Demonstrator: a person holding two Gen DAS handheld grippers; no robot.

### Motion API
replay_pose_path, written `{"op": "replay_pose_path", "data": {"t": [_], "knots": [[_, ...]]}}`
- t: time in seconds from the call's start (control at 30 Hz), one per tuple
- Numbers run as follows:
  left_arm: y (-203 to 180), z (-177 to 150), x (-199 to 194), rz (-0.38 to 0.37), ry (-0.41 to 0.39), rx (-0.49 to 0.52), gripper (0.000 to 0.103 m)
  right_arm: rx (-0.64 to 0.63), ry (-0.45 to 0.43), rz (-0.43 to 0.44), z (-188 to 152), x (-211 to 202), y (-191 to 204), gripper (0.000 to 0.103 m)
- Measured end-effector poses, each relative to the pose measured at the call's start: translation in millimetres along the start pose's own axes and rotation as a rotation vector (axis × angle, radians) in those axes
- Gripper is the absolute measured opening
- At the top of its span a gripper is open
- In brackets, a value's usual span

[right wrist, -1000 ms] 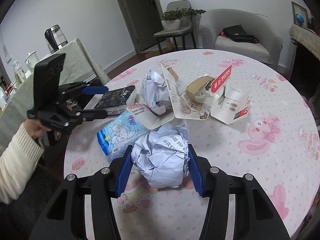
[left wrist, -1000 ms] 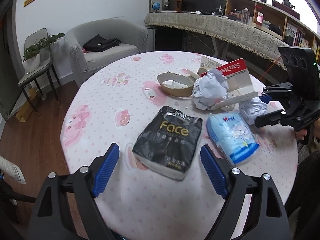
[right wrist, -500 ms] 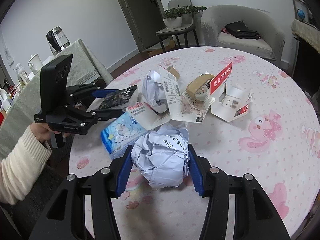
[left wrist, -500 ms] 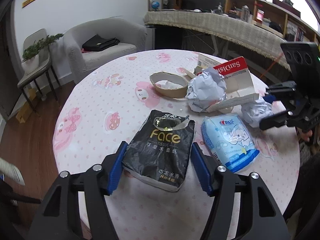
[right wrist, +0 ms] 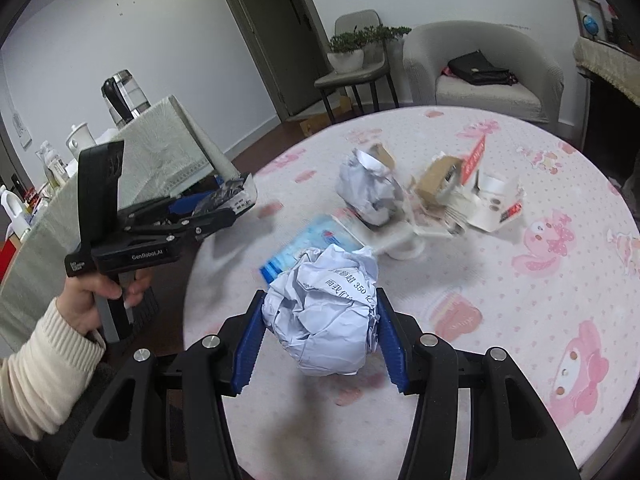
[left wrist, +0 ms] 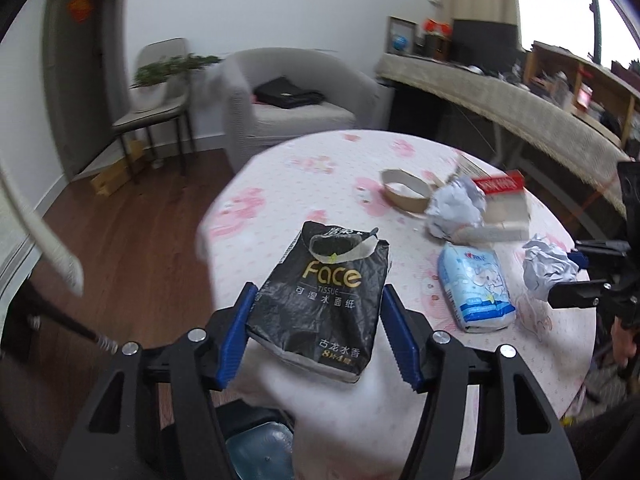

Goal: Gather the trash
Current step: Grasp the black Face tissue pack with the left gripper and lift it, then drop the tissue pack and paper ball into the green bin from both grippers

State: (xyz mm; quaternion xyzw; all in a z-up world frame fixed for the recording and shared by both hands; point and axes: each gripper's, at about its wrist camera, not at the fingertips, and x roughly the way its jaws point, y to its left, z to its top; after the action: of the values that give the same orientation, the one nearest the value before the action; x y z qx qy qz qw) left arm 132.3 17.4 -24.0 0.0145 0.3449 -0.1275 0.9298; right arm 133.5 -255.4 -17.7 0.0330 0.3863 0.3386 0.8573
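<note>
Black tissue pack (left wrist: pixel 320 300) sits squeezed between the blue pads of my left tool (left wrist: pixel 318 336), lifted past the edge of the counter (left wrist: pixel 320 168). My right tool (right wrist: pixel 320 338) holds a crumpled paper ball (right wrist: pixel 324 312) tight, raised above the counter near the blue packet (left wrist: pixel 474 286).

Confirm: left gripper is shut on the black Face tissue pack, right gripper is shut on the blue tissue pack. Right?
Half right. The left gripper is shut on the black Face tissue pack, but the right gripper is shut on a crumpled paper ball, not the blue tissue pack. The right wrist view shows the ball between its blue pads; the blue pack lies on the table behind it.
</note>
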Motion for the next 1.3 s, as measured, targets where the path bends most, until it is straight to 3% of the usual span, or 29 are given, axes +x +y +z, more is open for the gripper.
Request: {"op": "replay_pose_path", "data": {"t": [0.3,0.7,0.97,1.3], "knots": [[22,-12,-28,0.142,-0.033,-0.091,0.064,-0.017,-0.064,0.017,10,12,34,0.053],[65,-43,-40,0.233,-0.005,-0.137,0.064,-0.073,-0.156,0.046,37,35,86,0.053],[95,-70,-40,0.251,0.083,-0.179,0.064,-0.134,-0.121,0.069,41,70,129,0.053],[123,-129,-12,0.227,0.29,-0.201,0.064,-0.183,-0.06,0.087,41,113,176,0.053]]}}
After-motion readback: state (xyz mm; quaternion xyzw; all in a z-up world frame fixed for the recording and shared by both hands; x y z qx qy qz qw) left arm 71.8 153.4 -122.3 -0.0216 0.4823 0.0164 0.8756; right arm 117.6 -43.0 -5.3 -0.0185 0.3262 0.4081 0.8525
